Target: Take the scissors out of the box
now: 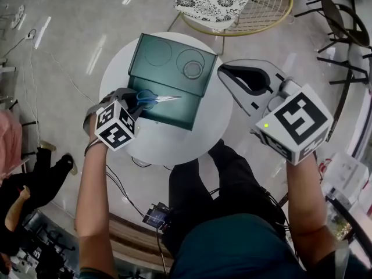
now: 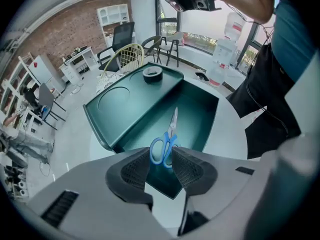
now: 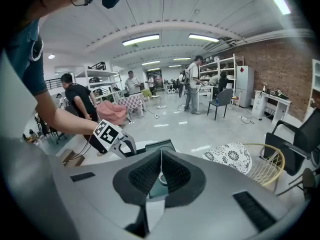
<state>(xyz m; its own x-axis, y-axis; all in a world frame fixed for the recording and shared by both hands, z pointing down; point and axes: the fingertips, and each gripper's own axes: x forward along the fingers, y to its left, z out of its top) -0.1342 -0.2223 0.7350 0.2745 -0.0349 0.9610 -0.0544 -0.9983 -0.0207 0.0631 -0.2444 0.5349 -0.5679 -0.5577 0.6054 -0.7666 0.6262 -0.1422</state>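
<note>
The scissors [image 1: 157,98] have blue handles and silvery blades, the box [image 1: 174,116] is dark teal, the table [image 1: 168,145] white; the chair cushion [image 1: 212,0] carries a black-and-white floral print.

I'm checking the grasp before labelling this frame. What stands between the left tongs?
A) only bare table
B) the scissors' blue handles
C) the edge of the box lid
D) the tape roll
B: in the left gripper view the scissors lie in the box, their blue handles between the open left tongs. The tape roll sits further off on the lid.
</note>
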